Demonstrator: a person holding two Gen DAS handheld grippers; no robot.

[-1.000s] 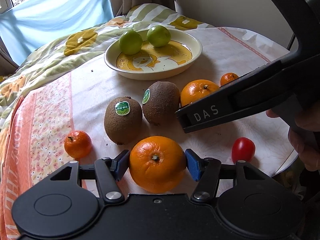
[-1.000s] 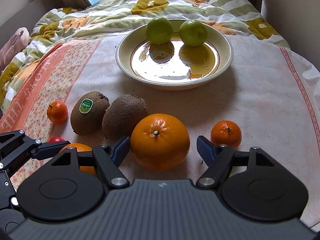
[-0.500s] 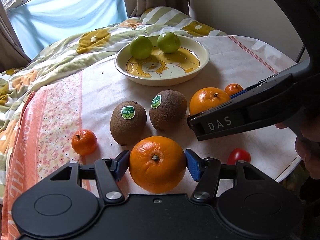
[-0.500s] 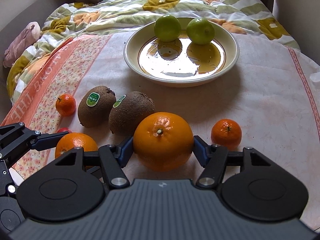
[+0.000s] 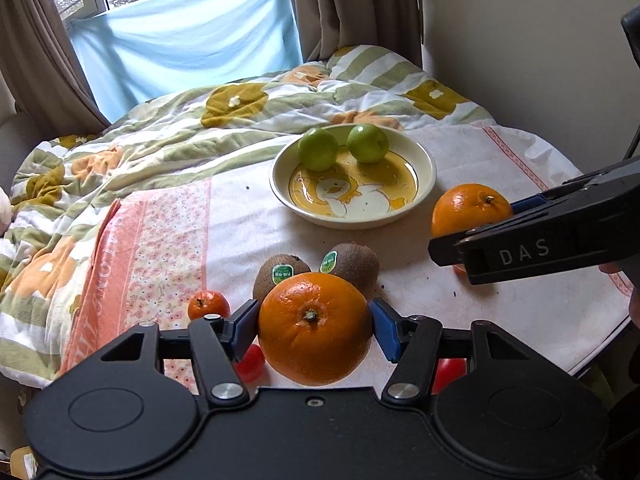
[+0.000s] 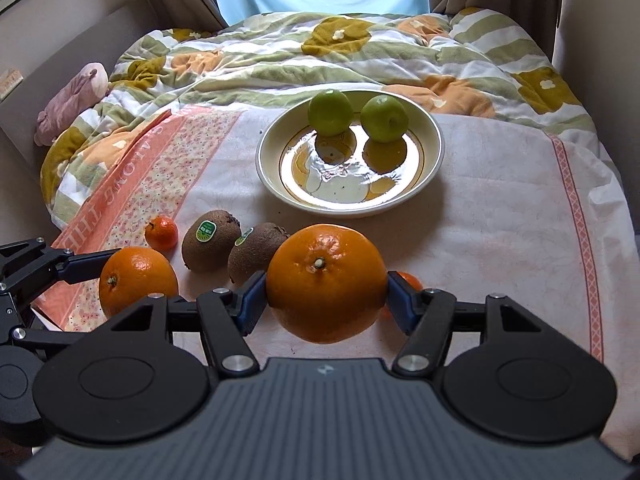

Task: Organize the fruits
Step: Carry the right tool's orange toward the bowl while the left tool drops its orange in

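Two large oranges are up off the table at once: the left tongs [image 5: 314, 330] are closed on the left orange [image 5: 315, 328], blue pads pressed to its flanks, and the right tongs [image 6: 326, 294] are closed likewise on the right orange [image 6: 326, 282]. Both fruits hang above the near edge of the table, short of the plate [image 6: 434, 136], which sits toward the far edge with two green fruits [image 6: 330, 112] resting against its far rim. Two kiwis [image 6: 210, 246] lie between the oranges and the plate, and a small mandarin [image 6: 161, 233] lies nearer the left edge. The step in hand looks like carrying both oranges to the plate. To do it well, keep each squeeze level through the widest part of the fruit, pass above the kiwis rather than brushing them, and lower onto the bare near half of the dish, one orange each side, so neither knocks the green fruits. Loosen the pads only once each orange rests on the dish, since round fruit rolls easily.
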